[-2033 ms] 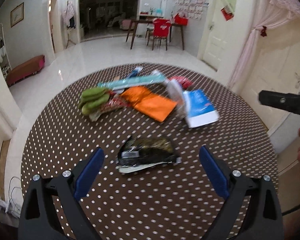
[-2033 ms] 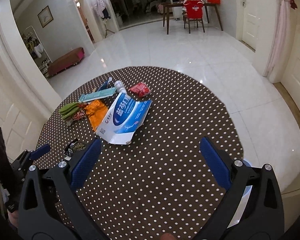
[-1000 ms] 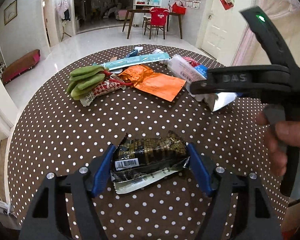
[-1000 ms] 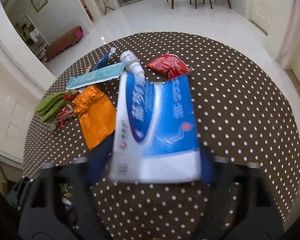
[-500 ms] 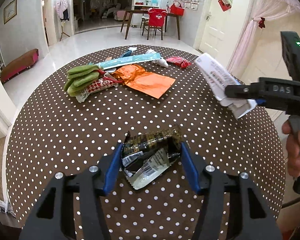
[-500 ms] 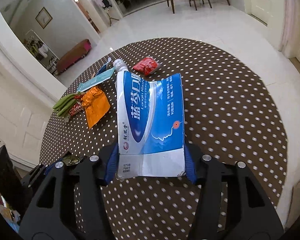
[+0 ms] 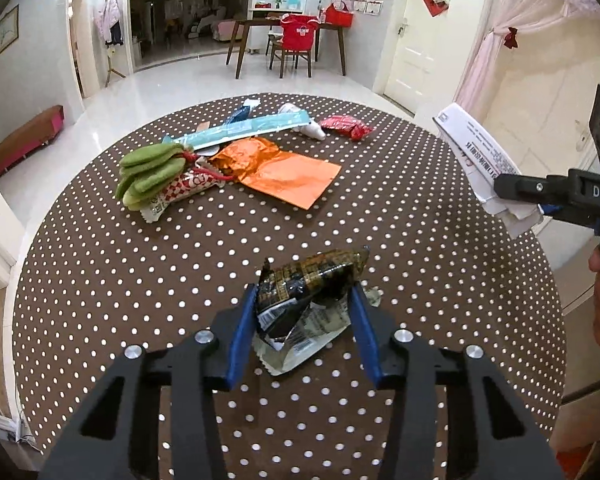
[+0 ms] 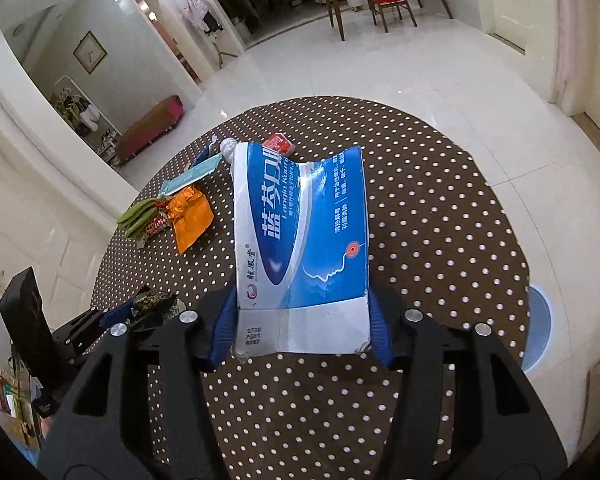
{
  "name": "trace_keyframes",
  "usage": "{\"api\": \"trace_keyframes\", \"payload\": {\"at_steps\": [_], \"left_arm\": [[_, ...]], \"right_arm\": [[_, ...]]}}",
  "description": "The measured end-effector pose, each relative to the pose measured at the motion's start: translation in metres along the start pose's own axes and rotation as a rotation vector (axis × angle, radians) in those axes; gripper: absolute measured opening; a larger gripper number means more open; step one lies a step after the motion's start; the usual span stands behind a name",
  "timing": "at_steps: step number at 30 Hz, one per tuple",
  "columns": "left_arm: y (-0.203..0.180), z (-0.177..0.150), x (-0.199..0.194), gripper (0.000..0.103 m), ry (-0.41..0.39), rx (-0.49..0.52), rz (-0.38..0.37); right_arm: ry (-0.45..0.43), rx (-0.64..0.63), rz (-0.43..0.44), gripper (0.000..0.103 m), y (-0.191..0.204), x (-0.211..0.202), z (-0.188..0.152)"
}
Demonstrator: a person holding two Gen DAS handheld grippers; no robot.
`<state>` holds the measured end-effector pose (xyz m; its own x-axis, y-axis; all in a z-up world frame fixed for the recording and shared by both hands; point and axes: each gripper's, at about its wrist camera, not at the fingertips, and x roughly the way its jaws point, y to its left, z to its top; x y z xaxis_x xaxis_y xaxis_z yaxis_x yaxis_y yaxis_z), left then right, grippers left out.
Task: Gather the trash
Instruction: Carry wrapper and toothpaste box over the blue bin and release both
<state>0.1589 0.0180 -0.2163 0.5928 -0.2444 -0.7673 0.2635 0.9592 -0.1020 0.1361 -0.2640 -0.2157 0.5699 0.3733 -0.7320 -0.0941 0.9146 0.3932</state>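
On the table (image 7: 100,280): a round top under a brown polka-dot cloth, with litter strewn across its far half.
Left gripper (image 7: 304,320): at the table's near edge, jaws closing on a dark wrapper (image 7: 308,284); the blue pads press its sides and it buckles upward between them.
Dark wrapper, handling: light, thin and crinkly film, likely slick; it folds rather than resists, so a bite across the bunched middle should hold better than one on a loose flap.
Right gripper (image 8: 302,328): off the table's right side, clamped on the white bottom end of a blue-and-white pouch (image 8: 300,236), held clear of the cloth.
Pouch, handling: flat, limp and seemingly empty; it sags and creases above the pads, so the stiffer sealed hem is the sound place to hold.
Left on the table: an orange foil sheet (image 7: 284,168), a green snack pack (image 7: 152,176), a long teal wrapper (image 7: 244,130), a small red packet (image 7: 344,126), and a white piece beside it, perhaps a cap, too small to be sure.
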Motion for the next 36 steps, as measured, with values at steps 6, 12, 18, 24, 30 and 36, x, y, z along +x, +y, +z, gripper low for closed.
{"api": "trace_keyframes", "payload": {"at_steps": [6,12,18,24,30,36], "left_arm": [[-0.007,0.003,-0.019,0.044,-0.049,-0.009,-0.026],[-0.035,0.019,-0.039,0.044,-0.105,0.027,-0.057],[-0.084,0.042,-0.035,0.044,-0.130,0.093,-0.110],[-0.141,0.060,-0.018,0.044,-0.115,0.144,-0.173],[-0.200,0.072,0.007,0.044,-0.078,0.201,-0.228],[-0.254,0.080,0.039,0.044,-0.018,0.246,-0.267]], "right_arm": [[-0.018,0.013,0.002,0.054,-0.010,-0.007,0.000],[-0.061,0.044,-0.013,0.054,-0.030,-0.027,0.001],[-0.113,0.093,-0.048,0.054,-0.065,-0.054,0.001],[-0.162,0.162,-0.096,0.054,-0.113,-0.083,-0.002],[-0.191,0.258,-0.157,0.054,-0.173,-0.105,-0.013],[-0.183,0.360,-0.214,0.055,-0.233,-0.108,-0.029]]}}
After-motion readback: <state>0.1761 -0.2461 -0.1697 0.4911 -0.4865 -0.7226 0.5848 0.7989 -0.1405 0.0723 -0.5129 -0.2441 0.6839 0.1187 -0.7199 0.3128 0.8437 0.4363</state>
